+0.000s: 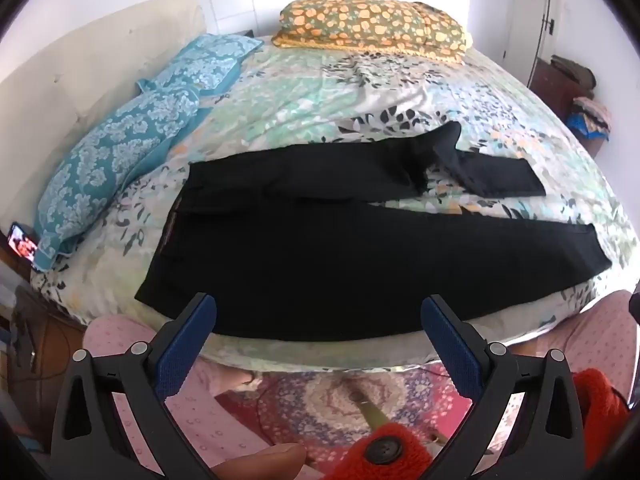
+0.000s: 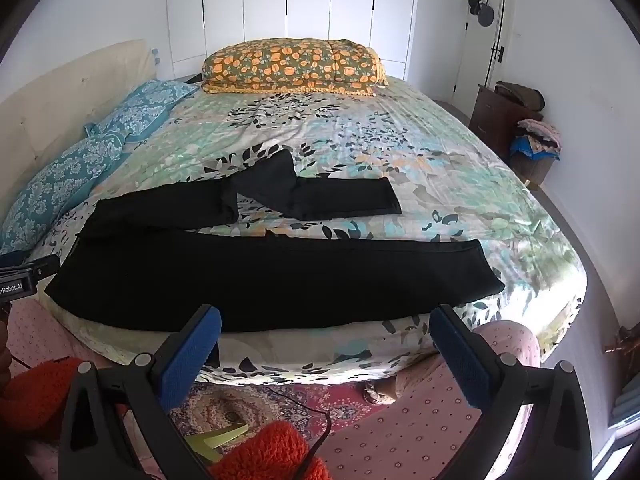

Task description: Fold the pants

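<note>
Black matte pants lie flat on the floral bedsheet, far leg crumpled. Left gripper and right gripper: textured blue pads spread, empty.

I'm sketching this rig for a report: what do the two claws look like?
Both match: the left claw and right claw have black angular plastic arms with triangular cutouts and grey round rivets, tipped by blue textured pads. A thin black cable trails below the right one.
</note>
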The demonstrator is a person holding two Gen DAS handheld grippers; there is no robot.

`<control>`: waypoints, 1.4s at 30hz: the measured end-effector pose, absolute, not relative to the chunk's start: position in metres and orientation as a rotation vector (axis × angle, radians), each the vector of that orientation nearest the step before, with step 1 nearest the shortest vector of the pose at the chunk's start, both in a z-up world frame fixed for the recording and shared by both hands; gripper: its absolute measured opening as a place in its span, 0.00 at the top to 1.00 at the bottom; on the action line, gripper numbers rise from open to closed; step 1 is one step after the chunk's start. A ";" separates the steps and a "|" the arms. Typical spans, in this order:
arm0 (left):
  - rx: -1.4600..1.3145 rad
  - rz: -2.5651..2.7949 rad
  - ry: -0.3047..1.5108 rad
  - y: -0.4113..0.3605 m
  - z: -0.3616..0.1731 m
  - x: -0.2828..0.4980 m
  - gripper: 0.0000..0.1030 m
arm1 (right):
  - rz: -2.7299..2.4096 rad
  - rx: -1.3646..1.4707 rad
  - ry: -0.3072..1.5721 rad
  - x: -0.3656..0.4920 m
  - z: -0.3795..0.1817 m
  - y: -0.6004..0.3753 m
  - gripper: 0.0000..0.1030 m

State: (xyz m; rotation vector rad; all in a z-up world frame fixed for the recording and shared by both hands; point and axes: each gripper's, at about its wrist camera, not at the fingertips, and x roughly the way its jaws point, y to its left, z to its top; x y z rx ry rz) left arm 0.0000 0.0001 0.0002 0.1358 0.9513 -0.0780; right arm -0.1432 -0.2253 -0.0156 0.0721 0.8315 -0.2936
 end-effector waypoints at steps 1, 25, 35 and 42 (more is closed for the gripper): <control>0.131 -0.079 0.946 0.000 0.000 0.000 0.00 | -0.292 0.074 0.836 -0.142 -0.016 -0.225 0.00; 0.369 -0.393 0.953 -0.079 -0.011 -0.016 0.00 | -0.332 0.093 0.844 -0.151 -0.022 -0.234 0.00; 0.429 -0.501 0.927 -0.097 -0.010 -0.028 0.00 | -0.337 0.119 0.832 -0.154 -0.021 -0.240 0.00; 0.424 -0.480 0.956 -0.088 -0.015 -0.026 0.00 | -0.288 0.069 0.858 -0.144 -0.027 -0.227 0.00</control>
